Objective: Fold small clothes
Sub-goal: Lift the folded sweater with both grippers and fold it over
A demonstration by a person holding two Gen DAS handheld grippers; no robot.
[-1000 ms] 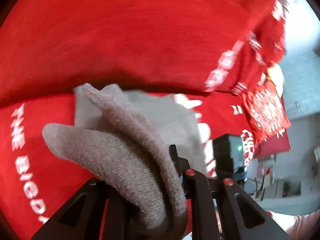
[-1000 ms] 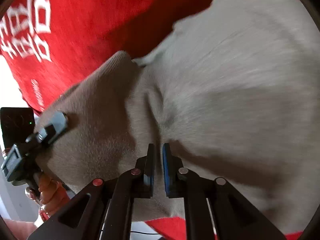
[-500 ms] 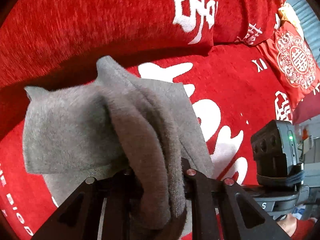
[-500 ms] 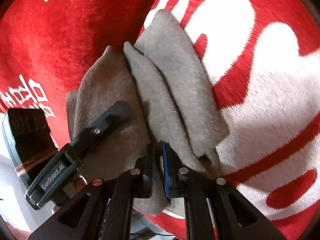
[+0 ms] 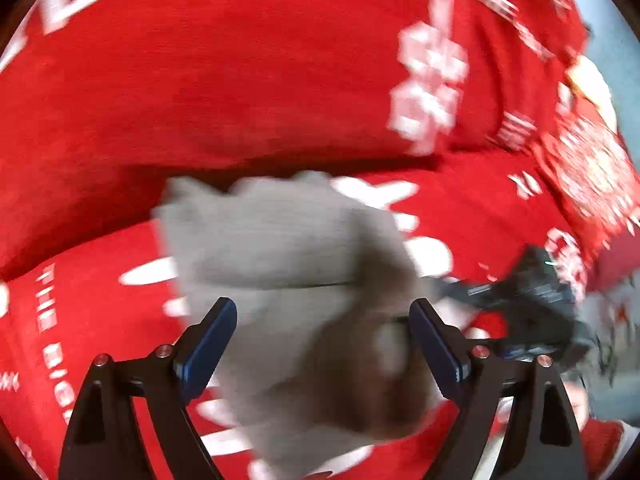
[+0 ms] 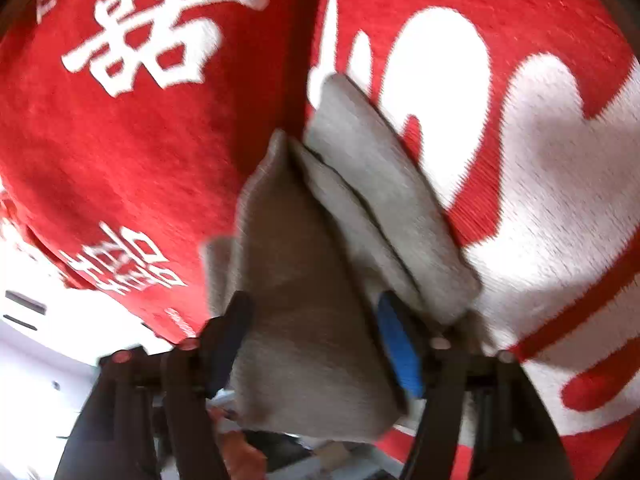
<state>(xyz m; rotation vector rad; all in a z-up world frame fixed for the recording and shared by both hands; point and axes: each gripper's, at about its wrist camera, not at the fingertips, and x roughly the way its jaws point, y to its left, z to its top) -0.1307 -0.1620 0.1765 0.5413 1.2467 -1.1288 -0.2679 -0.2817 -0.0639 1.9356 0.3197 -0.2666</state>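
Red cover (image 5: 240, 80) with white characters and lettering filled both views; pale room at frame edges. Folded grey garment (image 5: 288, 280) lay mid-frame on cover; in right view long axis ran lower centre to upper centre. Left gripper (image 5: 322, 340), right gripper (image 6: 314, 340): jaws opening, cloth between pads, unpinched.

Bright, even daylight; both fisheye views smear with motion blur, worst ahead of the claws, and corners bend and go black.
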